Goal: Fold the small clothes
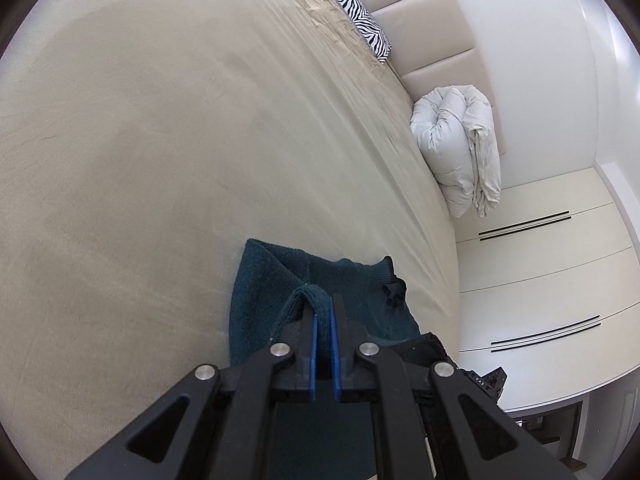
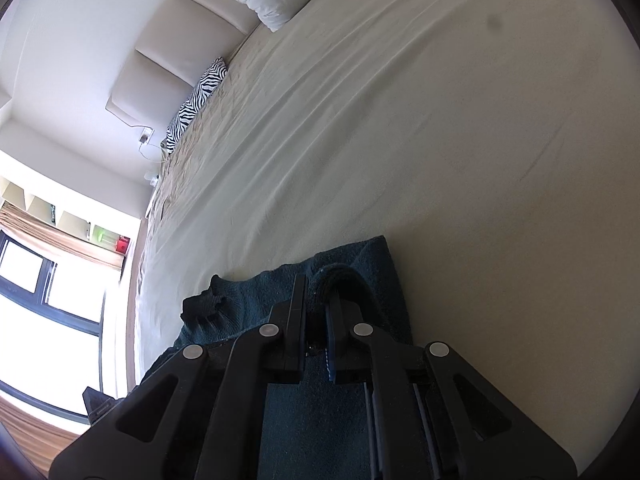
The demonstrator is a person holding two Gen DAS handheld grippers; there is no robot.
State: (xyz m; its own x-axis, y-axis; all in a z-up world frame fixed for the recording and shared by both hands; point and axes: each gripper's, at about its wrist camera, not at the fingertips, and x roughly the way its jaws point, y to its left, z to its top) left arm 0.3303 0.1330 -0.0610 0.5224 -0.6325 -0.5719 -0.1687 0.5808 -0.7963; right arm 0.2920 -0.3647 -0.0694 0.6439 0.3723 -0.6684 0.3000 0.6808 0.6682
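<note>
Left gripper (image 1: 323, 308): jaws drawn nearly together, clamped on a raised fold of the dark teal knitted garment (image 1: 272, 280); the fold stands up between the blue pads (image 1: 313, 344) and loops over the fingertips. Right gripper (image 2: 318, 296): jaws likewise narrowed to a slim gap, pinching a thick rolled edge of the same garment (image 2: 360, 264); the edge arches over the right finger.

Garment: lies on the beige bed sheet (image 1: 160, 140), near the edge closest to both cameras; the greater part spreads flat beneath the grippers; a ribbed cuff or hem (image 1: 386, 270) projects at one side, with a dark crumpled portion just beside it; in the right wrist view the same crumpled portion (image 2: 204, 308) sits at the garment's left.

Surroundings: sheet shows long shallow creases; a zebra-print pillow (image 1: 360, 12) rests against the padded headboard (image 1: 432, 20); a folded white duvet (image 1: 460, 144) lies at the head of the bed; pale wardrobe doors (image 1: 540, 260) stand beyond; a window (image 2: 48, 292) with a curtain appears in the right wrist view.
</note>
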